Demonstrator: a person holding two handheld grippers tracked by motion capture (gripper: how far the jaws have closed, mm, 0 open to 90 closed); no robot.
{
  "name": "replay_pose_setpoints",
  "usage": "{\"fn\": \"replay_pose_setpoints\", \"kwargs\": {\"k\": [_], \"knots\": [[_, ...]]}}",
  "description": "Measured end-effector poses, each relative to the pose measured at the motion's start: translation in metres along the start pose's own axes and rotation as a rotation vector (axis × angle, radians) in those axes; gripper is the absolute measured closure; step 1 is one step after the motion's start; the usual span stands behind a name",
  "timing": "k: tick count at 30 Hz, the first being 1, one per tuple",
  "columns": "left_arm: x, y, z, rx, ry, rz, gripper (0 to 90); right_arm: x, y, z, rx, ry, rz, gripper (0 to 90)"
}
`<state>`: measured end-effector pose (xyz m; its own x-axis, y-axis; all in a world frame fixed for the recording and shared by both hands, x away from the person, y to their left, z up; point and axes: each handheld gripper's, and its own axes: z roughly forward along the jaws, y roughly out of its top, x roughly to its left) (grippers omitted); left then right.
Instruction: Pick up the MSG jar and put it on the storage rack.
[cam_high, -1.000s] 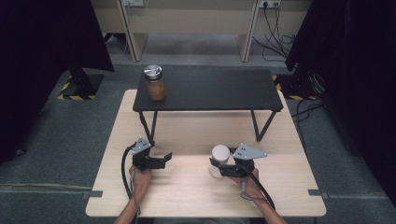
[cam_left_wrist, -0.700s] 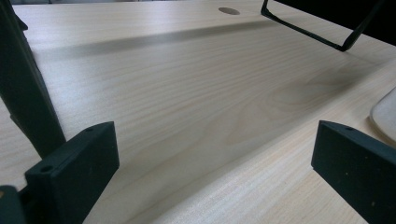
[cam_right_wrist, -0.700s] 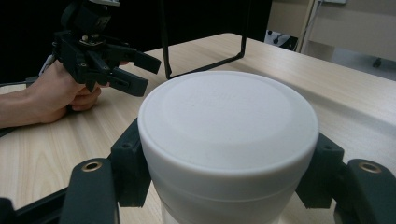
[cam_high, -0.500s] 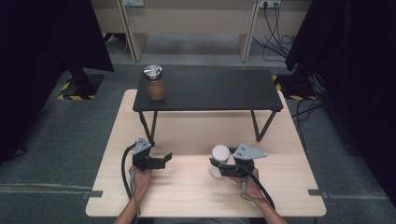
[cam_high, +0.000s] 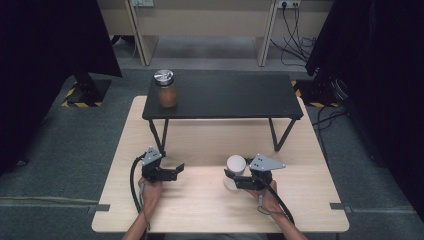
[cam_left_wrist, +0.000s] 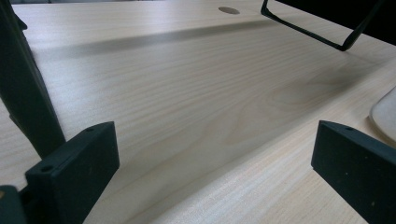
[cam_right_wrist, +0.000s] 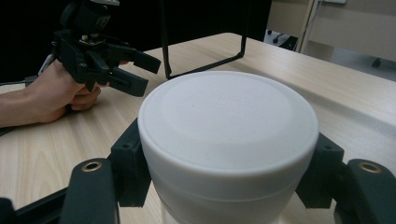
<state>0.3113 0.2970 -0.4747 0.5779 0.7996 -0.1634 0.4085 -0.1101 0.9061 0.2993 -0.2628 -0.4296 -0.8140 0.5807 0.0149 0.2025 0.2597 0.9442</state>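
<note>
Black fingers (cam_left_wrist: 74, 172) wide apart over bare wooden table (cam_left_wrist: 196, 98), nothing between.

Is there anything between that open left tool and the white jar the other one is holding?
Nothing visible. The white jar sits clamped in the right tool, and only bare wooden table lies between it and the open left tool. The black shelf with the brown jar stands farther back.

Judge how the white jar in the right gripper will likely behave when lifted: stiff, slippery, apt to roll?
The white jar looks like rigid plastic, so it should probably keep its shape under the right gripper. Its smooth, rounded wall may slip in the jaws. If tipped on the table, it would likely roll.
</note>
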Motion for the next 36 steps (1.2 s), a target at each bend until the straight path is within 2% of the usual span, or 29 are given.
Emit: {"fn": "replay_pose_setpoints", "kwargs": {"k": [14,21,28,36], "knots": [[0.000,0.000,0.000,0.000,-0.002,0.000,0.3,0.002,0.005,0.000,0.013,0.001,-0.012,34.2],[0.000,0.000,0.000,0.001,-0.002,0.000,0.3,0.000,0.016,-0.010,-0.017,0.005,0.003,34.2],[0.001,0.000,0.000,0.000,-0.004,-0.001,0.4,0.005,0.052,-0.025,-0.029,0.002,-0.020,34.2],[0.001,0.000,0.000,0.001,-0.007,0.000,0.4,0.006,0.099,-0.040,-0.044,0.031,0.002,34.2]]}}
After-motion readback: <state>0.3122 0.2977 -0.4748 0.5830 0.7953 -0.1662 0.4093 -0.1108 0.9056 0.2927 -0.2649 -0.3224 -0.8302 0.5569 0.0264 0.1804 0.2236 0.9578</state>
